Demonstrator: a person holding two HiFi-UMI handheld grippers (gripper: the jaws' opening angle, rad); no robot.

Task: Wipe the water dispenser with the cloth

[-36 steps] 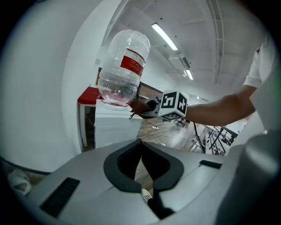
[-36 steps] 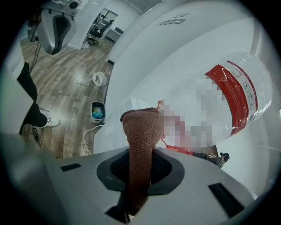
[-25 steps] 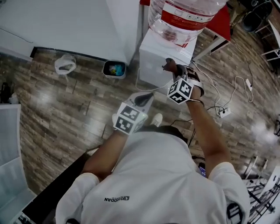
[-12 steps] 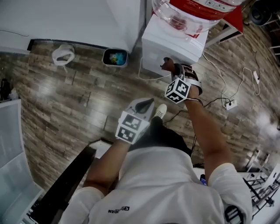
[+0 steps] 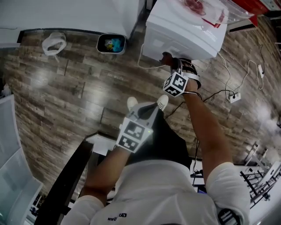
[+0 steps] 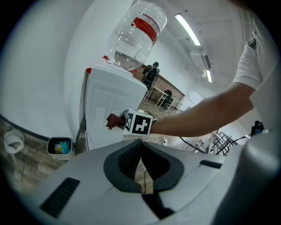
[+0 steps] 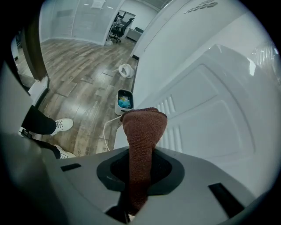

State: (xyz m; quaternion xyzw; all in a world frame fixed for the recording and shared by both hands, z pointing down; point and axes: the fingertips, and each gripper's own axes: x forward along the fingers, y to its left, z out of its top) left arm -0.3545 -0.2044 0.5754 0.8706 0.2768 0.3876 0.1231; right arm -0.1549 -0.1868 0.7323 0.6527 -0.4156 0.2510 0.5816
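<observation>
The white water dispenser (image 5: 184, 35) stands at the top of the head view with the clear bottle (image 5: 202, 9) on it. My right gripper (image 5: 172, 66) is shut on a brown cloth (image 5: 167, 57), which lies against the dispenser's side panel. In the right gripper view the cloth (image 7: 142, 132) sticks up from the closed jaws in front of the vented panel (image 7: 210, 101). My left gripper (image 5: 145, 107) hangs lower, near the person's body, away from the dispenser. Its pads (image 6: 131, 158) meet with nothing between them. The left gripper view shows the bottle (image 6: 136, 35) and the cloth (image 6: 115, 121).
A small bin (image 5: 111, 43) with blue contents stands on the wood floor left of the dispenser, by a white bag (image 5: 53, 42). Cables and a power strip (image 5: 232, 96) lie to the right. A dark desk edge (image 5: 66, 184) runs at lower left. The person's shoes (image 5: 162, 102) are below the dispenser.
The head view has tipped, so the dispenser sits higher in frame. The right gripper still holds the cloth at the dispenser's side. The left gripper has sunk lower, toward the body.
</observation>
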